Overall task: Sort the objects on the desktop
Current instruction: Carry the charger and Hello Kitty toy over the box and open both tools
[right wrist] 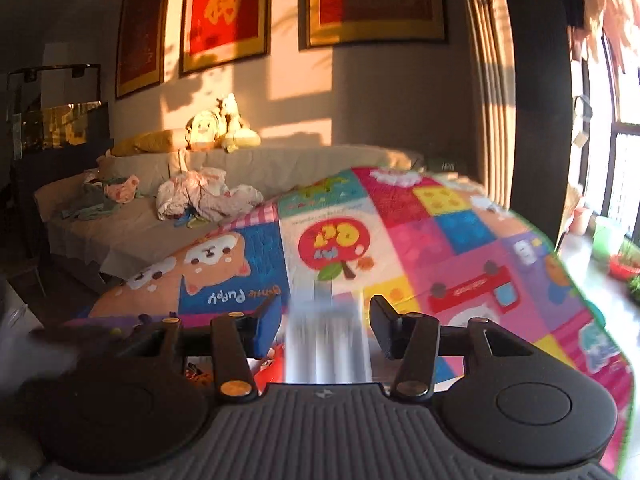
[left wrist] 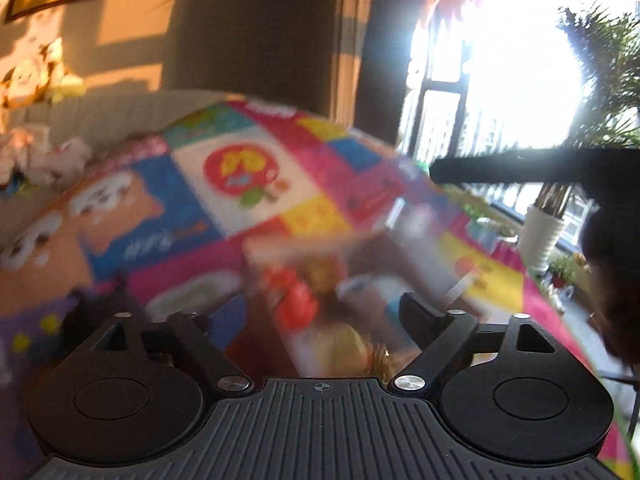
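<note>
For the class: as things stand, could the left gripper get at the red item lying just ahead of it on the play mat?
Probably yes. The left gripper stands open and empty, and the red item lies just ahead with nothing between, though blur hides its exact shape.

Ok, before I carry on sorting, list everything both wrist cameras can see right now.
play mat: one, multicoloured patchwork, covering the surface ahead
blurred clutter: count unclear, red and yellow, on the mat beyond the left gripper
grey-white thing: one, blurred, between the right gripper's fingers; grip unclear
sofa: one, beige, behind the mat
clothes: one pile, pale, on the sofa seat
plush toys: a heap, yellow-white, on the sofa back
framed pictures: three, red with gold frames, on the wall
potted plant: one, white pot, beside the window
left gripper: black, open
right gripper: black
</note>
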Action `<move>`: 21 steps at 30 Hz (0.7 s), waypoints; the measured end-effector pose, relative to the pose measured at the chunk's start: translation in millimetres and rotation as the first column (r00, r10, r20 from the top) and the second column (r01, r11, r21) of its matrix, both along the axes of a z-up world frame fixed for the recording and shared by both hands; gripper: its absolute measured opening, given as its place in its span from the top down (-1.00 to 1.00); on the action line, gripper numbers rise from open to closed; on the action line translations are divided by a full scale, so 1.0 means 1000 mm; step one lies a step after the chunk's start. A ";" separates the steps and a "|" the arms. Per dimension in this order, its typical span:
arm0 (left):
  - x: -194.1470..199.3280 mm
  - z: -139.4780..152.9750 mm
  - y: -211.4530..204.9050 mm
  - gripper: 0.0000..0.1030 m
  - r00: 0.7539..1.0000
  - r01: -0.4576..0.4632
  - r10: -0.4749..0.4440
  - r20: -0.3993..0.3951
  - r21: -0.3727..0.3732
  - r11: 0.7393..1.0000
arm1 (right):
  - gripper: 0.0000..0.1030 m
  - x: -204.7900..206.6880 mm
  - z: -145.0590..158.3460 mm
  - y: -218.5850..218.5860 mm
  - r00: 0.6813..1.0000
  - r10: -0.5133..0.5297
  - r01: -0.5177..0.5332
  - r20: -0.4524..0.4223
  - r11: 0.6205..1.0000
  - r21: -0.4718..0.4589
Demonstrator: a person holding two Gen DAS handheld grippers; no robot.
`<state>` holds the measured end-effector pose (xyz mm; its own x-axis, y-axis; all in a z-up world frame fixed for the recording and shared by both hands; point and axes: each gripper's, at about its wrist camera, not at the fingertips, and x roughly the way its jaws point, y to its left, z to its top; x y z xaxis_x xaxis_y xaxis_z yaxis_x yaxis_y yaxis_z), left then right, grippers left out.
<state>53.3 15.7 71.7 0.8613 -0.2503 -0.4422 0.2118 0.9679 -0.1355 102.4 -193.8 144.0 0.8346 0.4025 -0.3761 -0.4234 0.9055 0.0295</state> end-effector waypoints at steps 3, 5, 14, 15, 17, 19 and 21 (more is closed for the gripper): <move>-0.017 -0.021 0.026 -0.84 0.997 -0.052 0.053 -0.062 0.022 0.998 | 0.00 0.014 -0.019 0.003 0.998 -0.030 0.030 -0.052 0.999 0.012; -0.024 -0.035 0.042 -0.84 0.989 -0.092 0.095 -0.118 0.026 0.995 | 0.00 0.020 -0.032 0.002 0.995 -0.036 0.039 -0.090 0.999 0.029; -0.032 -0.062 0.082 -0.86 0.950 -0.235 0.240 -0.197 0.047 0.971 | -0.16 -0.010 -0.065 0.030 0.993 0.034 -0.045 -0.111 0.994 -0.098; -0.026 -0.061 0.082 -0.83 0.952 -0.234 0.238 -0.193 0.042 0.971 | -0.23 -0.016 -0.067 0.035 0.994 0.046 -0.058 -0.102 0.992 -0.113; -0.009 -0.060 0.077 -0.74 0.956 -0.226 0.232 -0.177 0.050 0.973 | -0.30 -0.030 -0.069 0.042 0.994 0.071 -0.081 -0.088 0.989 -0.126; 0.008 -0.063 0.073 -0.57 0.958 -0.218 0.227 -0.172 0.069 0.973 | -0.32 -0.040 -0.070 0.050 0.992 0.095 -0.106 -0.086 0.985 -0.133; 0.024 -0.069 0.068 -0.21 0.957 -0.209 0.224 -0.182 0.100 0.973 | -0.32 -0.049 -0.072 0.059 0.988 0.125 -0.137 -0.089 0.980 -0.147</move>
<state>77.0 83.6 2.8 0.7886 -0.0248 -0.6144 -0.0267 0.9969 -0.0746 53.7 -135.1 72.3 0.7439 0.4393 -0.5036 -0.5404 0.8388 -0.0665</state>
